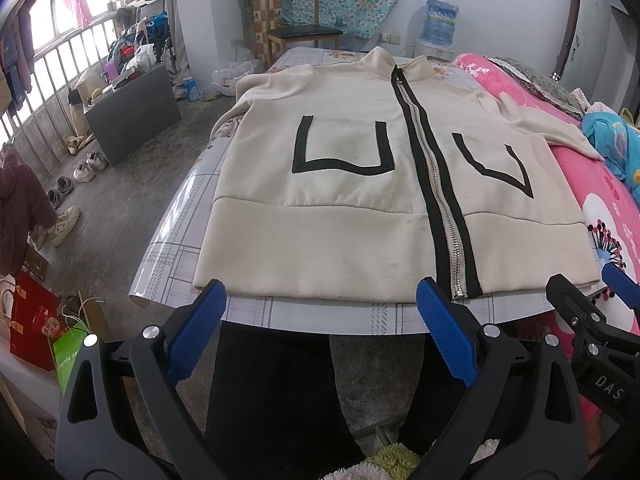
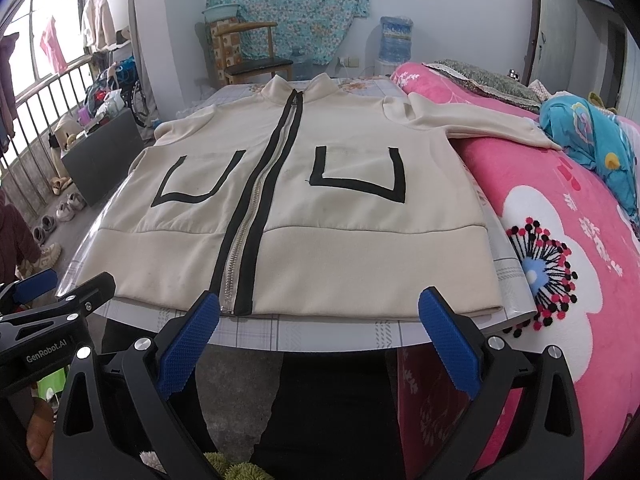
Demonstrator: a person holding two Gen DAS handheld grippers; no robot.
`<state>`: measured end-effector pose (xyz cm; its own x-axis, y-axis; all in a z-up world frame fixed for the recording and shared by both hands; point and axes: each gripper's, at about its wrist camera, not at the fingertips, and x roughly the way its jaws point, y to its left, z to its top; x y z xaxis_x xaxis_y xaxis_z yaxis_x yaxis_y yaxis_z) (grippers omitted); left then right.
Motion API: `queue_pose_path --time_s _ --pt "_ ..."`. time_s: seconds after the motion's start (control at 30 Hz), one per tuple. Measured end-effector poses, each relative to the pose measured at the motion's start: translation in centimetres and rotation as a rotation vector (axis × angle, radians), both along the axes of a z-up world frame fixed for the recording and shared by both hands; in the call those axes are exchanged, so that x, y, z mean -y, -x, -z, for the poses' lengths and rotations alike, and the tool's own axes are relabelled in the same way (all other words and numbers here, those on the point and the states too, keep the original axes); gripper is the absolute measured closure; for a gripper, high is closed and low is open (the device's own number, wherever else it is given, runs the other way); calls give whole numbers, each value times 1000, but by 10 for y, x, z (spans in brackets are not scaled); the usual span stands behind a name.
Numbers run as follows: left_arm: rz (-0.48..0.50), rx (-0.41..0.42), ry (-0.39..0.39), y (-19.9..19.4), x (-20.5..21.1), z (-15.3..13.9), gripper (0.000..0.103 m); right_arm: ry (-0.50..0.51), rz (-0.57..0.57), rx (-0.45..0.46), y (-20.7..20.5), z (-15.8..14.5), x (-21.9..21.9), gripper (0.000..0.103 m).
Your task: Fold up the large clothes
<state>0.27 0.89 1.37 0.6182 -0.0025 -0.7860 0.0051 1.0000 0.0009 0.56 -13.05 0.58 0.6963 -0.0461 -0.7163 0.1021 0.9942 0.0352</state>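
Note:
A cream zip-up jacket (image 1: 340,184) with black trim and black pocket outlines lies flat, front up, on a table (image 1: 320,316) with a checked cloth. Its hem is at the near edge, its collar at the far end. It also shows in the right wrist view (image 2: 344,216). One sleeve (image 2: 480,124) lies out to the right over a pink blanket. My left gripper (image 1: 320,300) is open and empty, just before the hem, left of the zip. My right gripper (image 2: 320,312) is open and empty, just before the hem, right of the zip.
A bed with a pink flowered blanket (image 2: 560,240) adjoins the table's right side. A wooden chair (image 1: 300,28) and a water dispenser (image 1: 440,24) stand behind the table. A dark cabinet (image 1: 132,112), shoes and bags are on the floor to the left.

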Motion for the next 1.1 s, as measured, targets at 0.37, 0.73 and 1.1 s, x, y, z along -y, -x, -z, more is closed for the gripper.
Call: queue_pose_path --time_s 0.37,0.73,1.1 --pt "-5 -2 -5 -1 -6 2 11 -4 2 -11 -9 8 -1 6" --pt "-15 -16 -24 -17 -4 15 11 -4 -4 -15 -21 11 -1 6" --pt "23 43 -30 -42 -7 16 11 10 -73 16 -51 2 -10 6"
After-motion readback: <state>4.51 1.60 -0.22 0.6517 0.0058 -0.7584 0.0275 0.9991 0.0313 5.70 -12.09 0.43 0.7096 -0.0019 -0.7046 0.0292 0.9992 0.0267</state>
